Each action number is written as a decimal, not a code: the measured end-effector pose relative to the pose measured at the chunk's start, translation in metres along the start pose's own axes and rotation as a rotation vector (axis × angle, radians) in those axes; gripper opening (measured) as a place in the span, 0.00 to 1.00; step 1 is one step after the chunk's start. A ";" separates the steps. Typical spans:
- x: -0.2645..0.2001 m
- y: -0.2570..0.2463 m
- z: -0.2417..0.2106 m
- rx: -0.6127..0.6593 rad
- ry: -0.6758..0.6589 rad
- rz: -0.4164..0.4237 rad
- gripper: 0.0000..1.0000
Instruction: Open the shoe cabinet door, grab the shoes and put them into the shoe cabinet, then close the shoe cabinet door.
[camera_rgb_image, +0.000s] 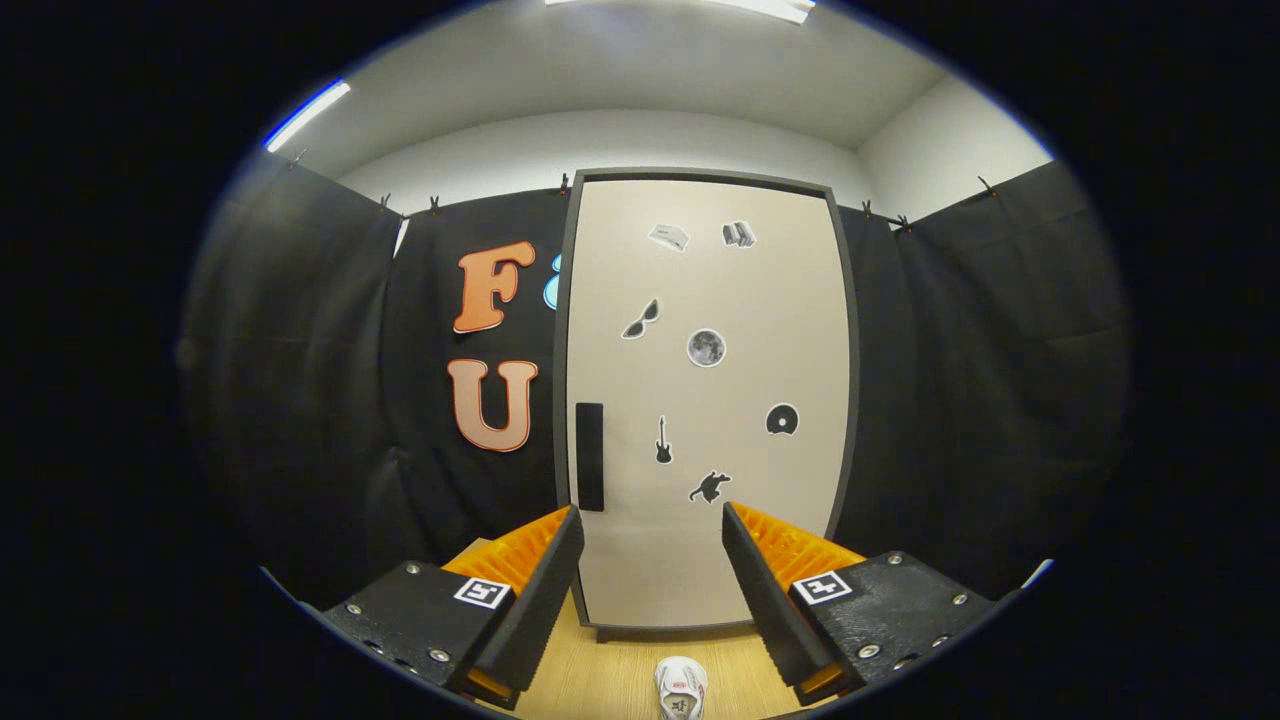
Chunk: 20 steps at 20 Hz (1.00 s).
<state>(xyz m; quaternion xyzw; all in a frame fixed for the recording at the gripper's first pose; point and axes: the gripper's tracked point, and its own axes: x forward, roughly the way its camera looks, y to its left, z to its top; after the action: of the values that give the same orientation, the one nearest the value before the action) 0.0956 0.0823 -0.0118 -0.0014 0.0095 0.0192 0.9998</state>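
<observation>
Currently, step: door opening, not yet begun.
Gripper (650, 545): spread wide, empty, well short of door.
Door (740, 390): shut, upright, facing fingers.
Handle (589, 456): dark vertical bar by door's left edge; best hooked there, pulled outward.
Shoe (681, 688): on wooden floor (600, 670) before door, below fingers; risks blocking door's swing.

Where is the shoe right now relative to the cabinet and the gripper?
In the gripper view the white shoe lies on the wooden floor in front of the closed cabinet door, low between the open gripper fingers, untouched.
</observation>
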 end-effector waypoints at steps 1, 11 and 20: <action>0.008 0.004 -0.002 0.002 0.001 0.011 0.87; 0.124 0.056 -0.028 -0.042 0.004 0.078 0.84; 0.189 0.067 -0.053 -0.044 0.054 0.032 0.83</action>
<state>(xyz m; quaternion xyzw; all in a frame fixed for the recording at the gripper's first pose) 0.2807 0.1567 -0.0689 -0.0238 0.0362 0.0356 0.9984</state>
